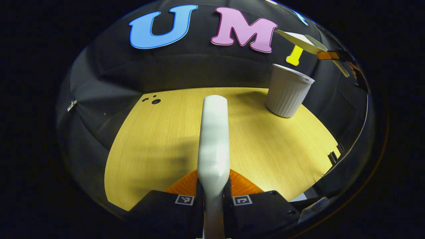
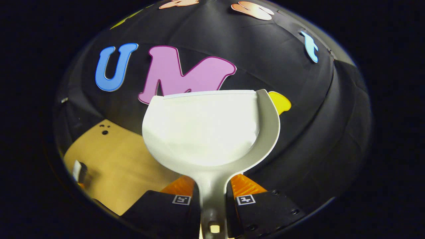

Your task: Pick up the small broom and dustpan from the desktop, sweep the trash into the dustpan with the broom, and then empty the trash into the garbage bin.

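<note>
My left gripper (image 1: 213,186) is shut on the small white broom (image 1: 214,139), which sticks straight forward over the yellow wooden desktop (image 1: 159,139). The white ribbed garbage bin (image 1: 288,91) stands at the back right of the desk. My right gripper (image 2: 212,191) is shut on the handle of the pale dustpan (image 2: 206,129), held up in front of the booth wall. In the left gripper view the dustpan (image 1: 303,41) hangs tilted in the air, above and a little right of the bin, with the right gripper (image 1: 328,55) behind it. I cannot tell whether the bin holds any trash.
Small dark holes (image 1: 153,99) mark the desk's far left corner. Black cloth walls close in the desk at the back and sides. In the right gripper view, part of the desk (image 2: 113,159) lies low at the left, with a white and black piece of the other gripper (image 2: 79,171) at its edge.
</note>
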`<control>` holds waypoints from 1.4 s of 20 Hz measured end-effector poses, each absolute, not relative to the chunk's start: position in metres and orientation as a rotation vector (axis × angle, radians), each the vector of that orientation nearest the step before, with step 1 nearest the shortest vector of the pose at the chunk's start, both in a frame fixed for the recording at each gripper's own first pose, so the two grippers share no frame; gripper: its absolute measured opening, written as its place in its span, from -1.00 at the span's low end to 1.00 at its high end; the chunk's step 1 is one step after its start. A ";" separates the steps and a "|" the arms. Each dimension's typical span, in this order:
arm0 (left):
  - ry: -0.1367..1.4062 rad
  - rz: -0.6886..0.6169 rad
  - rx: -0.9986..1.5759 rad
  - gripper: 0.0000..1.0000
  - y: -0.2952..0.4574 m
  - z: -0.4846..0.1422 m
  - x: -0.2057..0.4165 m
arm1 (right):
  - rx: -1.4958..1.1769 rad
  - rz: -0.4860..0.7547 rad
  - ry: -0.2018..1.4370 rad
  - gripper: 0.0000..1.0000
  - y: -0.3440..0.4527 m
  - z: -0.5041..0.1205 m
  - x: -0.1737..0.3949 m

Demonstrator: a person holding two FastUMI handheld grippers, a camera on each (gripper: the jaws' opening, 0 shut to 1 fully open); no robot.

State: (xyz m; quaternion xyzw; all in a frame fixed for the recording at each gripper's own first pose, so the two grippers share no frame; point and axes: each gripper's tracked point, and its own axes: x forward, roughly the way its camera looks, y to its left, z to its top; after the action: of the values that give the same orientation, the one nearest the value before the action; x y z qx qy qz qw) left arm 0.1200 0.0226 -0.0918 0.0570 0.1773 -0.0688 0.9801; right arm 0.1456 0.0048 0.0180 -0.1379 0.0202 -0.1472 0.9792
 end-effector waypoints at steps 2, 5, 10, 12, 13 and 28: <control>0.368 -0.129 0.092 -0.44 0.026 -0.101 0.117 | -0.243 -0.223 0.054 -0.24 0.039 -0.004 0.145; 0.390 -0.124 0.058 -0.44 0.032 -0.110 0.113 | -0.235 -0.138 0.106 -0.31 0.078 -0.053 0.148; 0.423 -0.108 0.026 -0.47 0.042 -0.116 0.110 | -0.166 -0.041 0.238 -0.31 0.128 -0.139 0.149; 0.440 -0.095 0.026 -0.44 0.047 -0.123 0.115 | -0.144 -0.028 0.295 -0.31 0.133 -0.172 0.146; 0.452 -0.093 0.018 -0.47 0.048 -0.127 0.119 | -0.131 -0.025 0.324 -0.31 0.135 -0.186 0.144; 0.645 0.003 0.079 -0.44 0.042 -0.178 0.202 | 0.086 -0.129 0.714 -0.30 0.111 -0.358 0.136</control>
State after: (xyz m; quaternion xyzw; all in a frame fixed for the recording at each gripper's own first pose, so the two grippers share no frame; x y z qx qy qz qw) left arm 0.2024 0.0418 -0.1781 0.0390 0.3169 0.0014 0.9477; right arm 0.1360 0.1115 -0.3580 0.0420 0.3492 -0.0633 0.9340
